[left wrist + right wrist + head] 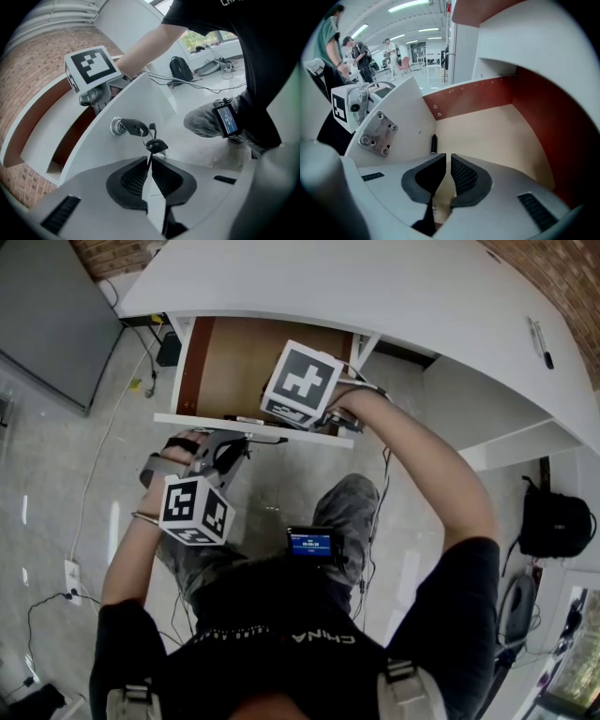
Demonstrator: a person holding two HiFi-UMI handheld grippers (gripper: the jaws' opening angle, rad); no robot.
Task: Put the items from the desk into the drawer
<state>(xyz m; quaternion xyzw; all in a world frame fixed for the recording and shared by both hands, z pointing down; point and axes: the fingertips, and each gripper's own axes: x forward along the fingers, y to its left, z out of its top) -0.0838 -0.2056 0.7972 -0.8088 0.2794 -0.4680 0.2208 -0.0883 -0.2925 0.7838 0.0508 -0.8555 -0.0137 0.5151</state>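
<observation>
Below the white desk [375,287], the jaws of our left gripper [149,161] pinch the key [155,145] dangling at the drawer [234,362] front. Our right gripper [447,161], jaws closed on nothing, sits inside by the pen [433,144]. A hard pull, we judge, could bend the key.

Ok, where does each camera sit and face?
Head view: on the person's head, facing steeply down at the open white wooden-floored drawer under the curved white desk; arms and lap show.
Left gripper view: on the left gripper, facing the drawer's front and black-headed key; the right arm shows.
Right gripper view: on the right gripper, facing into the drawer at a slim black pen; the left gripper's cube shows.
All three share the drawer.
</observation>
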